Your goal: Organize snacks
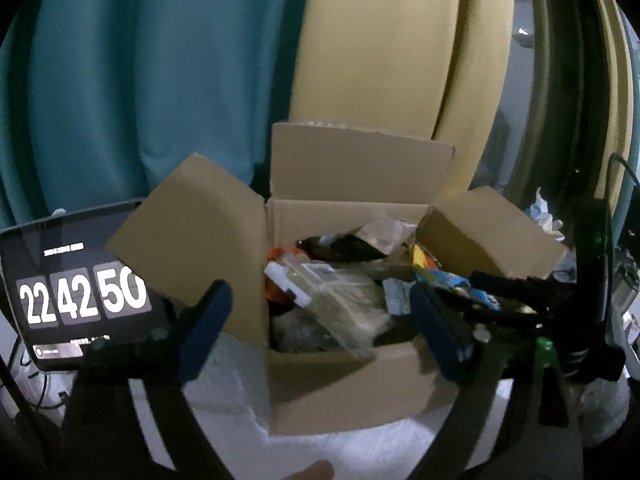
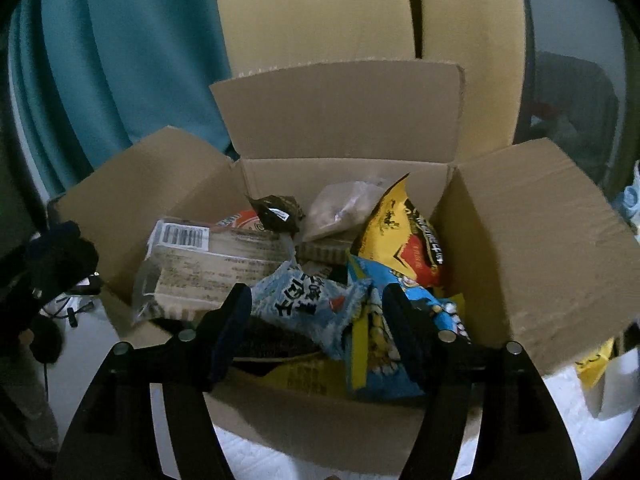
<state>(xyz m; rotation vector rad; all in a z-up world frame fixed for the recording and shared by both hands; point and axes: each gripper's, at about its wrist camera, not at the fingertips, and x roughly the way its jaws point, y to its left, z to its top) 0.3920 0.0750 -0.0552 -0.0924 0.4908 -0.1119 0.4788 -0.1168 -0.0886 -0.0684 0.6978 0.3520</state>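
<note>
Beside cardboard box (image 1: 344, 392), tablet (image 1: 76, 292) reading 22 42 50

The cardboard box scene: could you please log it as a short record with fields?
container: cardboard box, flaps open
contents: snack packets piled loosely, among them a light blue packet and a yellow bag
left gripper: open, nothing held
right gripper: open over the packets, nothing held
beside box: clock screen

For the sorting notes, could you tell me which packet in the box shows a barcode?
The clear packet at the box's left: its white barcode label faces up, unlike the blue and yellow packets.
</note>
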